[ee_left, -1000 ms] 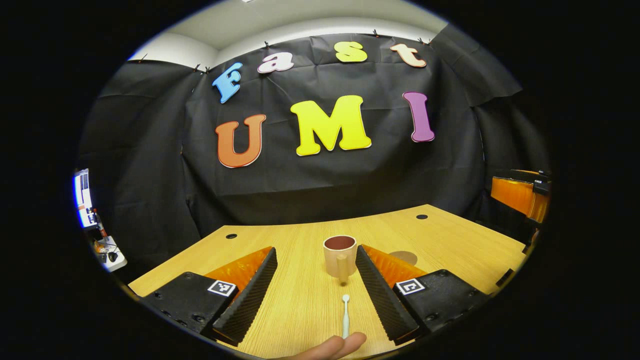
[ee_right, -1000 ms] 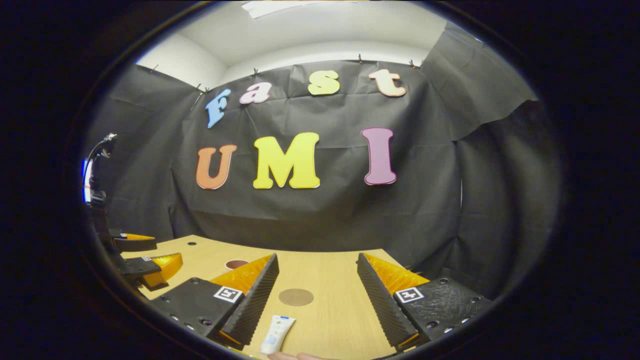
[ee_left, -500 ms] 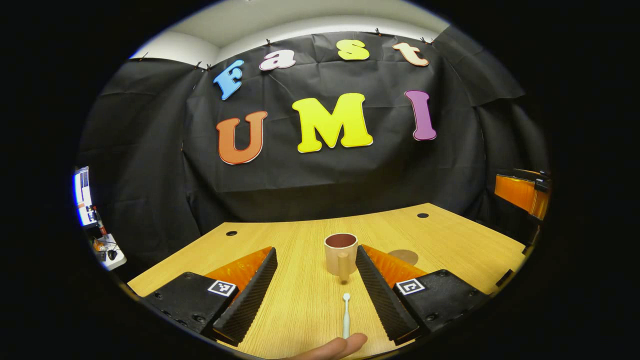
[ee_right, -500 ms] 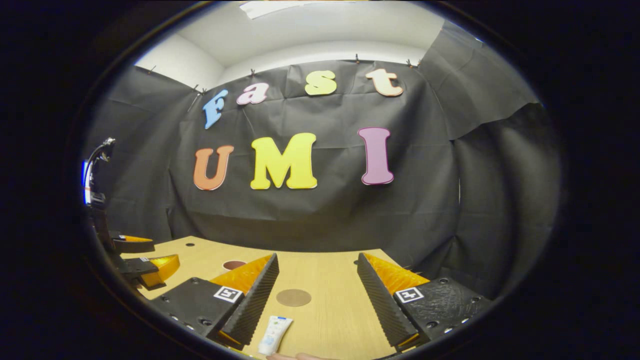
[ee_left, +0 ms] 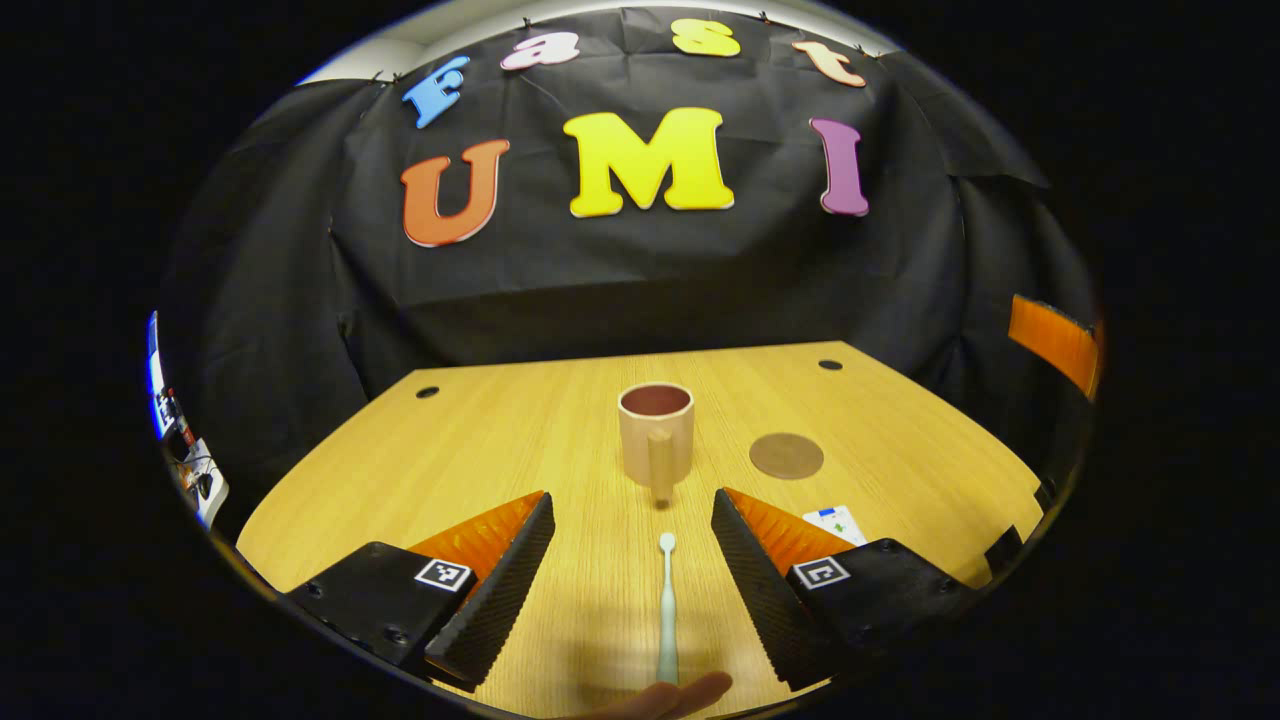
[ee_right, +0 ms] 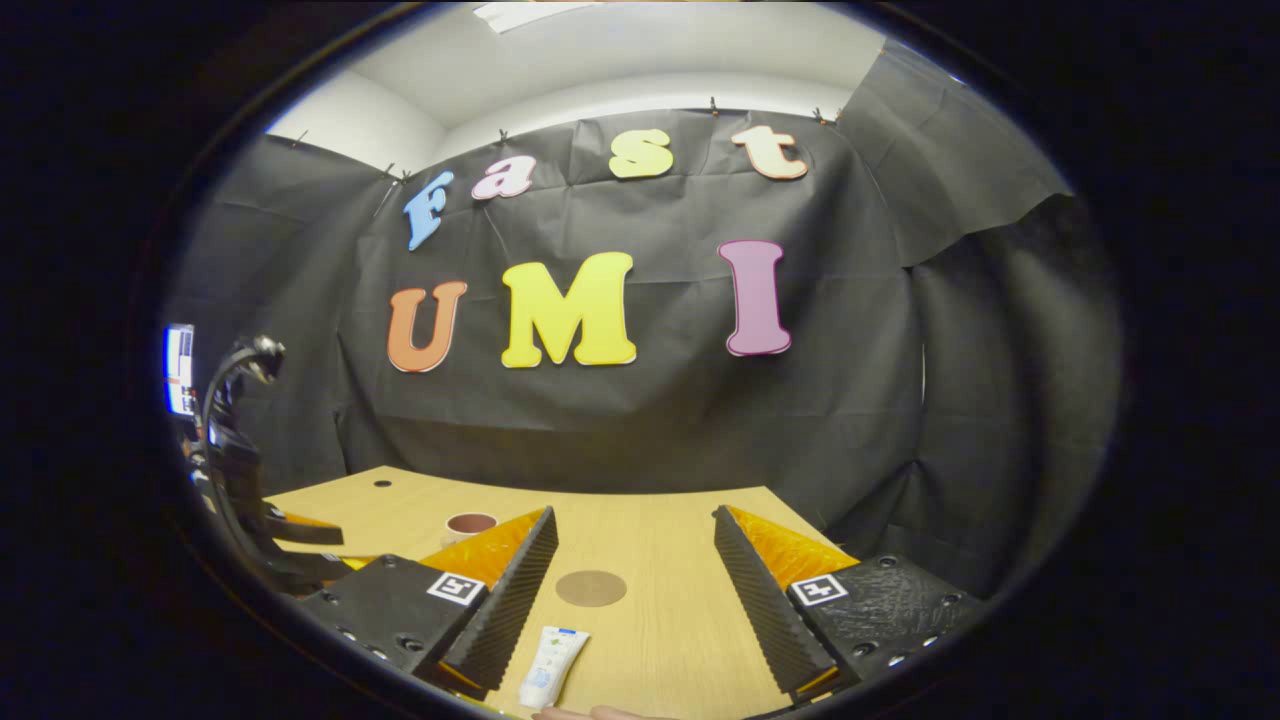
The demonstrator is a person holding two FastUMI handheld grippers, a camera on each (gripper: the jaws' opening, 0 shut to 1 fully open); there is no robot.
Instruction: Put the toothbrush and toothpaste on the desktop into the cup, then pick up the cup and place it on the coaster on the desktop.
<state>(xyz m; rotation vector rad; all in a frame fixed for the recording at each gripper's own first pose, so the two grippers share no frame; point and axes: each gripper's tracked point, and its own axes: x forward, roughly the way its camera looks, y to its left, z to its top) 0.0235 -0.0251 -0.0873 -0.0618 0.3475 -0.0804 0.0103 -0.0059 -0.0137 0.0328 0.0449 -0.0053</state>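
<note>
Toothbrush between the left gripper's fingers, toothpaste by the right

Left gripper view: the left gripper point(ee_left: 630, 585) hangs over the wooden bench point(ee_left: 480, 440) with its fingers spread wide and nothing held. A pale toothbrush point(ee_left: 666, 610) lies flat on the bench in the gap between them, nearer the right finger but touching neither, its head pointing away toward the cup point(ee_left: 655, 432). The cup stands upright beyond the fingertips, handle facing the camera, in line with the toothbrush and apart from it. To the right of the cup, well apart from it, a round brown coaster point(ee_left: 786, 455) lies flat. Nearer than the coaster, one end of the white toothpaste point(ee_left: 836, 522) tube peeks out behind the right finger. A fingertip point(ee_left: 665, 698) of the person shows at the bottom edge, at the toothbrush's handle end.

Right gripper view: the right gripper point(ee_right: 632, 590) is likewise wide open and holds nothing. The toothpaste point(ee_right: 553, 665) lies on the bench point(ee_right: 660, 610) just beside the inner face of its left finger; whether they touch I cannot tell. The coaster point(ee_right: 590, 588) lies farther ahead, between the fingers. The cup point(ee_right: 470, 525) stands to the left, partly hidden behind the left finger. The other gripper point(ee_right: 290, 535) shows at the left edge.
</note>
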